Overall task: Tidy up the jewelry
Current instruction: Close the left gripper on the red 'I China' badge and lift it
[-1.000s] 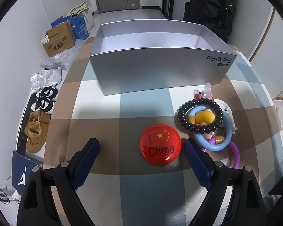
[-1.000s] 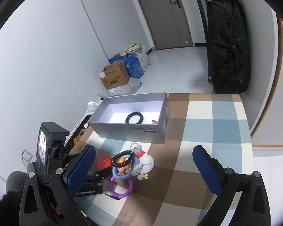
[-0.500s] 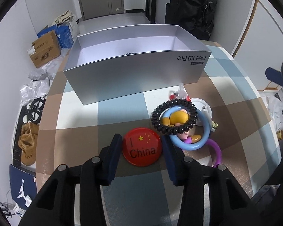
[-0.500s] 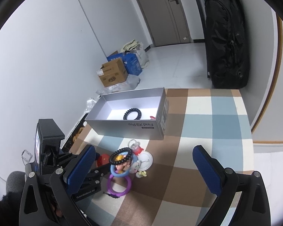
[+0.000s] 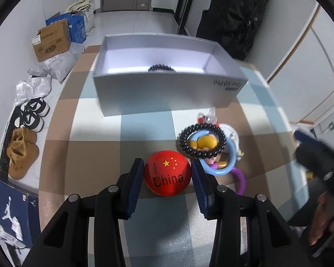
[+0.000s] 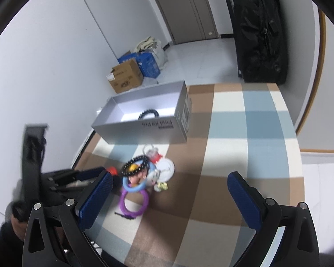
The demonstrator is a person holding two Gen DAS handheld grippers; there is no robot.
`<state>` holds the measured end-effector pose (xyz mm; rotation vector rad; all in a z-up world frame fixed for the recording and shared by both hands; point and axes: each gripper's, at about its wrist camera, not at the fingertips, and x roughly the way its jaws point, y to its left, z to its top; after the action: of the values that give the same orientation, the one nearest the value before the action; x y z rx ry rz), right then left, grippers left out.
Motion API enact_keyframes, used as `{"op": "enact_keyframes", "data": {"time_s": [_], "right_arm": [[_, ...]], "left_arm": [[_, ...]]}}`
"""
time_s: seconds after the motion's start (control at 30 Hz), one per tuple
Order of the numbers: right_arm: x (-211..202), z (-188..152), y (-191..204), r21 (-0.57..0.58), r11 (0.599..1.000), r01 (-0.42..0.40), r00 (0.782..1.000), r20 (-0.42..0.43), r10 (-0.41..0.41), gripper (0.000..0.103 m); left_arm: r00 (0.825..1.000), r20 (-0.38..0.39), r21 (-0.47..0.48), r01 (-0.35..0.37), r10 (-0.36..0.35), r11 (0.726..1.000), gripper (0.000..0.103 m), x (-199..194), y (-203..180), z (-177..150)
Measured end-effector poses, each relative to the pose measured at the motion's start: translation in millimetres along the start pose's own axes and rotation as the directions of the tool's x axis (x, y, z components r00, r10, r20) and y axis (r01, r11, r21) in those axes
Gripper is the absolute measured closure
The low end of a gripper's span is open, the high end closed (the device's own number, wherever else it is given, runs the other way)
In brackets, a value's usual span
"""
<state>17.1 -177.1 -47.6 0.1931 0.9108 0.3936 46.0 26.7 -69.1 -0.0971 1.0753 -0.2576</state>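
My left gripper [image 5: 167,173] has just been closing: jaws were wide a second ago, now the blue pads clamp the badge [image 5: 167,176] from both sides. Badge: glossy red domed disc on the checked cloth [image 5: 95,153], touching the bead bracelet [image 5: 202,141]. That is a ring of shiny black beads atop blue and purple plastic rings. Beyond, the matte grey box [image 5: 167,98] holds another black bracelet [image 6: 148,113]. My right gripper [image 6: 170,197] is wide open, empty.

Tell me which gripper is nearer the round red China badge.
Left. The left gripper has its blue pads on both sides of the round red China badge; the right gripper hangs open, off to the side over the checked tablecloth.
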Motion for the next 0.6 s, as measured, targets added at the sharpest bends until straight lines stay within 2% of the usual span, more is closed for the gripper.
{"op": "enact_keyframes", "data": {"time_s": [0.2, 0.37, 0.53, 0.6], "right_arm": [[11, -19, 8, 0.011, 1.000, -0.006, 0.997, -0.072, 0.006, 0.000], [13, -29, 23, -0.017, 1.000, -0.007, 0.997, -0.083, 0.005, 0.001], [24, -34, 40, -0.068, 0.998, -0.002, 0.994, -0.105, -0.005, 0.010], [29, -34, 45, -0.078, 0.997, -0.012, 0.994, -0.105, 0.004, 0.018]], "left_arm": [[0.997, 0.066, -0.067, 0.045, -0.041, 0.997, 0.065, -21, 8, 4], [0.988, 0.128, -0.145, 0.104, -0.085, 0.984, 0.065, -35, 20, 7], [0.980, 0.162, -0.180, 0.147, -0.118, 0.973, 0.065, -42, 25, 5], [0.978, 0.171, -0.182, 0.149, -0.118, 0.972, 0.065, -45, 28, 6]]}}
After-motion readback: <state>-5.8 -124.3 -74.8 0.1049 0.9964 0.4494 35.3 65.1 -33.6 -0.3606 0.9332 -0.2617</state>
